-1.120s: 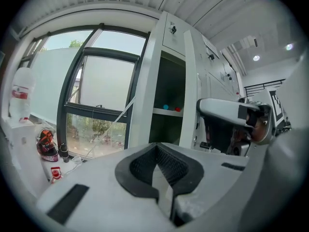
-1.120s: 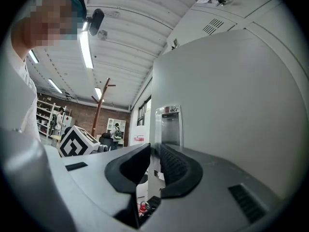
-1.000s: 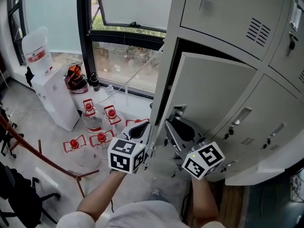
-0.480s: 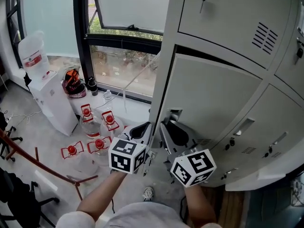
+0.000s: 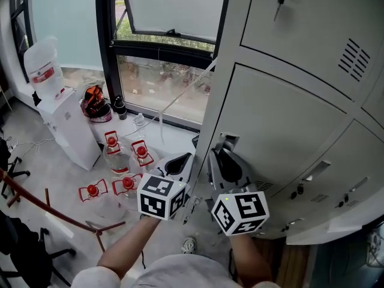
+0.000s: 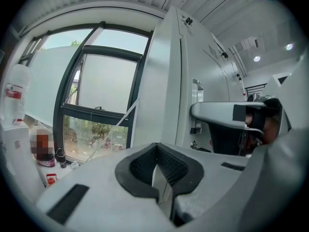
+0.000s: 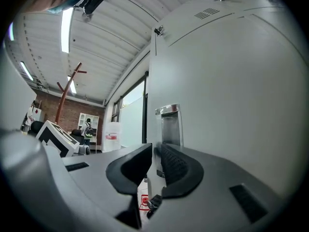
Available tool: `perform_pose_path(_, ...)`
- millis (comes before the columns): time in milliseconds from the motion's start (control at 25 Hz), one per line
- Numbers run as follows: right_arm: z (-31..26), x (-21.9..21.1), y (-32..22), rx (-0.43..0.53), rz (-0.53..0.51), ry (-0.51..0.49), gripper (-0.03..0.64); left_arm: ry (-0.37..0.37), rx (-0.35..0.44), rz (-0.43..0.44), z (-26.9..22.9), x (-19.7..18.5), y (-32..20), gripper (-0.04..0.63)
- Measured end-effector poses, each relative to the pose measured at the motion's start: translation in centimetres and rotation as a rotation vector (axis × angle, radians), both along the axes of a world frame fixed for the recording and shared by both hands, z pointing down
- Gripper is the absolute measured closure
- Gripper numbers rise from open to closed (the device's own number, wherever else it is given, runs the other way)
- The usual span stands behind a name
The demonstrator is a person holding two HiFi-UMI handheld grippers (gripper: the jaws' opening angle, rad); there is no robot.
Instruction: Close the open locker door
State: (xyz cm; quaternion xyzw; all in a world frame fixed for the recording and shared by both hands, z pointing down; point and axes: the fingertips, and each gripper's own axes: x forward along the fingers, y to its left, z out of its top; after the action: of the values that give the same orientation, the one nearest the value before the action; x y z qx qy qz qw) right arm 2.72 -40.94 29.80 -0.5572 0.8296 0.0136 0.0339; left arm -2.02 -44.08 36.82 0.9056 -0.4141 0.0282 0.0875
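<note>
well, in the head view the locker door [image 5: 282, 125] sits in the middle row of the grey locker bank [image 5: 312, 29], at the bank's left edge. it is swung almost flush with its frame, and only a thin dark line shows along its top edge. the right gripper [image 5: 223, 161] is up at the door's free left edge, just below the chrome handle [image 5: 228, 141]. the left gripper [image 5: 178, 164] hangs just beside it, off the bank's left corner and apart from the door. on the floor along the window-side edge stand a white water dispenser [image 5: 69, 128] and a cluster of red-capped water bottles [image 5: 123, 161].

in the left gripper view the black pads [image 6: 140, 166] come together at their tips with nothing held. the bank's pale side wall rises ahead, and the right gripper's grey body shows at the right.

in the right gripper view the jaws stand narrow and have just been closing, with the door's free edge between them. the right-hand pad [image 7: 176, 166] lies close along the door's face, though i cannot tell whether it touches. a sliver of floor shows between the other pad and the edge. the handle is just above the jaw tips.
</note>
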Motion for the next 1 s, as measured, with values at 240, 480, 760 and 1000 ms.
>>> perform_pose_path(240, 0.0, 0.3, -1.3, -0.011, 0.047, -0.003, 0.577, -0.003, 0.019, 0.022, -1.0, 0.6, -0.6, 0.591)
perform_pose_path(480, 0.1, 0.4, -1.5, 0.001, 0.073, 0.007, 0.577, -0.004, 0.020, 0.030, -1.1, 0.7, -0.8, 0.591)
perform_pose_path(760, 0.1, 0.4, -1.6, -0.003, 0.098, 0.042, 0.577, -0.003, 0.020, 0.032, -1.2, 0.6, -0.5, 0.591)
perform_pose_path(1000, 0.2, 0.5, -1.5, 0.033, 0.150, 0.101, 0.574, -0.010, 0.013, 0.018, -0.7, -0.1, 0.1, 0.591)
